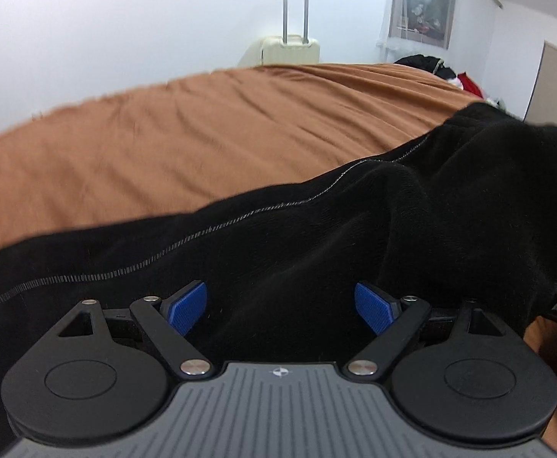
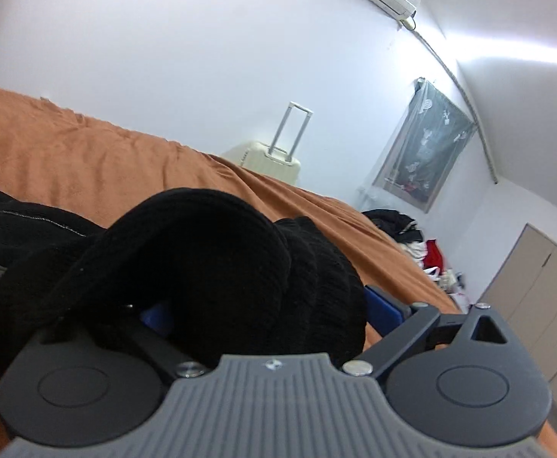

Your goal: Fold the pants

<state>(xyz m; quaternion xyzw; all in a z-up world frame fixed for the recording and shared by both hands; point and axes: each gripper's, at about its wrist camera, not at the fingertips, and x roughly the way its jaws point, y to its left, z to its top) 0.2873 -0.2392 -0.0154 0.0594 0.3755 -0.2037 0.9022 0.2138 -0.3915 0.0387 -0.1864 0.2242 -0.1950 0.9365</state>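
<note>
Left gripper [image 1: 280,307] wide apart, gripping nothing, black pants [image 1: 316,229] underneath, leg running leftward. Right gripper [image 2: 263,305] apart too, stuffed with waistband bunch.

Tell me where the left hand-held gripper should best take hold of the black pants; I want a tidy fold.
Probably the long edge of the black pants along the pale stitched seam. Come in low from the near side, where the left hand-held gripper already sits with jaws apart over the cloth. That edge lies flat and straight on the orange bedcover, while the right end is bunched.
</note>
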